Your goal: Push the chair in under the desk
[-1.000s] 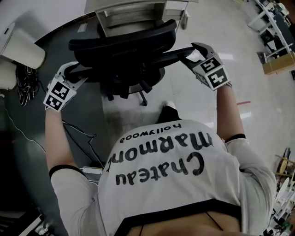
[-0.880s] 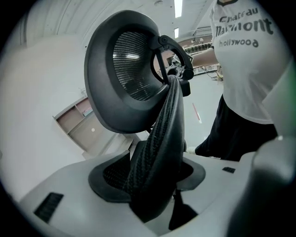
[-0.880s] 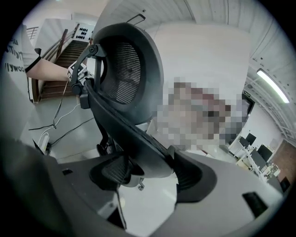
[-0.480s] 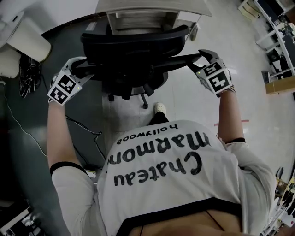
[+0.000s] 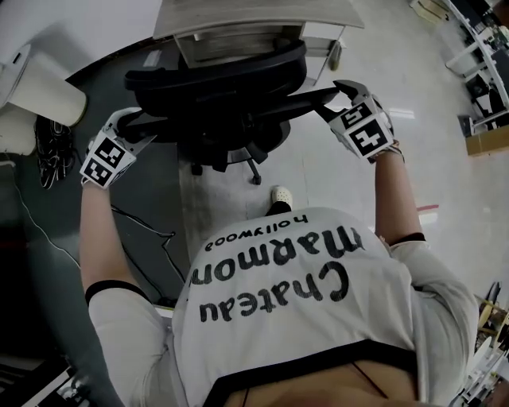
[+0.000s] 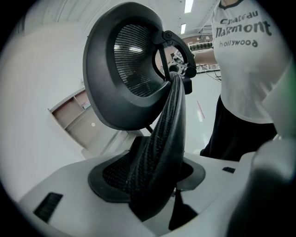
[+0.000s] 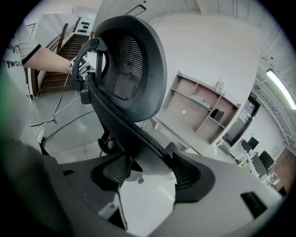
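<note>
My left gripper (image 5: 130, 121) and right gripper (image 5: 342, 90) clamp the chair (image 5: 215, 79) (one each side); push evenly, straight under the desk (image 5: 254, 12)

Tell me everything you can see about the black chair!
The chair is a black office chair with a curved back, an oval mesh headrest and a base on castors. It stands upright on the floor, facing the pale desk. The left gripper and the right gripper each clamp one side of its back frame.

Black mesh chair (image 5: 215, 79) at desk (image 5: 254, 17)
</note>
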Demonstrator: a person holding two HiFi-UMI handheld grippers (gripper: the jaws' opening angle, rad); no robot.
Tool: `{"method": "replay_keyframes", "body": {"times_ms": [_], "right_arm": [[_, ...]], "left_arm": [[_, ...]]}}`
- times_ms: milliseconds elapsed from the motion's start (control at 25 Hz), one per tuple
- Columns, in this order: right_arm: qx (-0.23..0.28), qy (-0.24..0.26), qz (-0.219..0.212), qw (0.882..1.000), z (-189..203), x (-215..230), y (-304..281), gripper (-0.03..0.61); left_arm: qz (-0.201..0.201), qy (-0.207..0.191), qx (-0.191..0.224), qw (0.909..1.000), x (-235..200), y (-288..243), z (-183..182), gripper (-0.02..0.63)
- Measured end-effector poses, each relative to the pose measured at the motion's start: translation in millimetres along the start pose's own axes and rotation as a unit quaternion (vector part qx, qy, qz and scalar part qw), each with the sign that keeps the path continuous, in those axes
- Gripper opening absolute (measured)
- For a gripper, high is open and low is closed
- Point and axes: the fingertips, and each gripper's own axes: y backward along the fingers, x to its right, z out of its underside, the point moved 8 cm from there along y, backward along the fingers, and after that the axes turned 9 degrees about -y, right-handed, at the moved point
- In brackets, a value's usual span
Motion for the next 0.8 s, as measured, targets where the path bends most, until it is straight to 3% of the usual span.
{"method": "replay_keyframes", "body": {"times_ms": [320, 800], "right_arm": [[-0.005, -0.012, 0.003, 1.0, -26.8, 67.0, -47.7, 0.288], [0.013, -0.009, 0.01, 1.0, -27.5, 70.0, -54.7, 0.29]], "left_arm": [[0.004, 0.003, 0.001, 1.0, -76.3, -56.1, -11.5, 0.25], [-0.004, 0.001, 0.004, 1.0, -75.5, -58.1, -11.3, 0.249]]}}
